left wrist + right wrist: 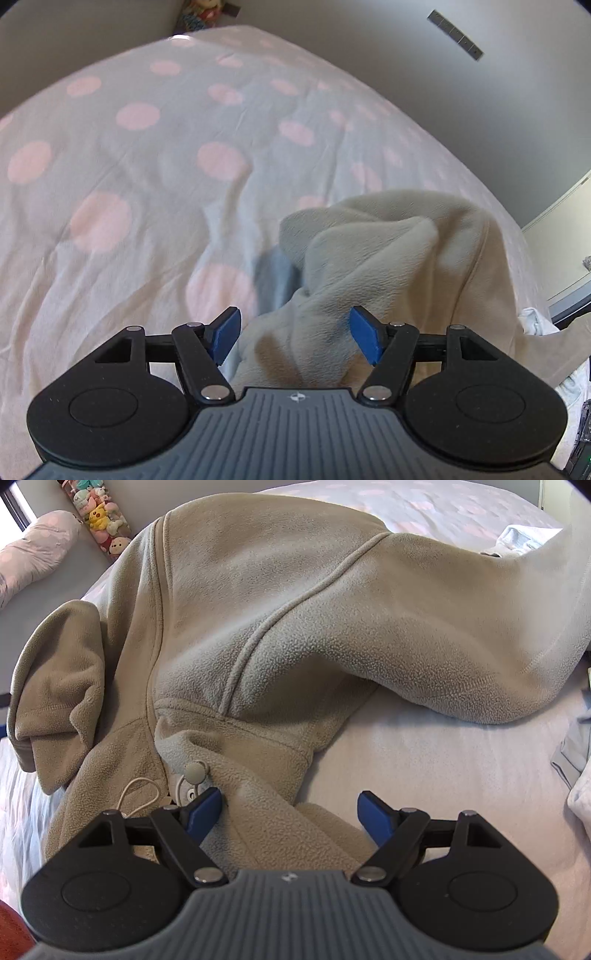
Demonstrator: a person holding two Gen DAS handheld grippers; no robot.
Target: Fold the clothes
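Beige fleece jacket (280,602) lying lengthwise up the bed (424,760), collar nearest, right gripper (290,812) and left gripper (295,332) both released, spread above it

Fleece jacket's (280,602) sleeve end off-frame.

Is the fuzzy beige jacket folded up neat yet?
No. The fleece jacket lies rumpled on the bed, one sleeve sticking out.

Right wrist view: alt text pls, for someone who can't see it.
A beige fleece jacket lies spread on a pale bedsheet, one sleeve stretching right. The right gripper hangs over its lower edge, blue fingers open around a fold of fleece, beside a drawcord toggle.
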